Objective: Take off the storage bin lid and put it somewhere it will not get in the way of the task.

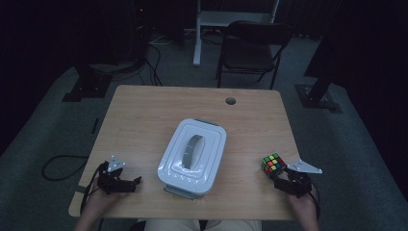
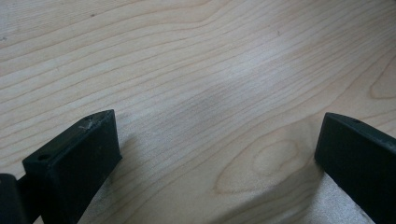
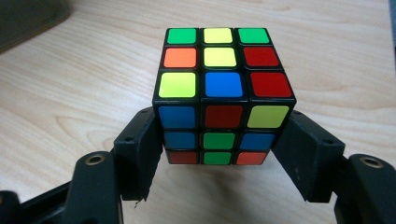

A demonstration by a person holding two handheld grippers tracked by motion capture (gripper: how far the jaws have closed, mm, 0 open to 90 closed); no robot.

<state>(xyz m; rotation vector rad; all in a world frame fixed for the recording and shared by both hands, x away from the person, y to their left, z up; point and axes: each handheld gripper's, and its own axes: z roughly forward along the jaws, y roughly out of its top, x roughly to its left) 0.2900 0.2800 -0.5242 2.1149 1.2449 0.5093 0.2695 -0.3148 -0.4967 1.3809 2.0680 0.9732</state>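
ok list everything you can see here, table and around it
puzzle cube: one, black with green, yellow, red, orange and blue stickers, near the table's right front edge, clamped between the right gripper's jaws
lidded box: one, white with a grey handle folded flat on the lid, middle of the table, lid on
table: one, light wood, with a round hole near its far edge
folding chair: one, black, on the floor behind the table
cable: one loop, black, on the floor at the left
left gripper: one, black, front left of the table, jaws open over bare wood
right gripper: one, black, front right, shut on the cube
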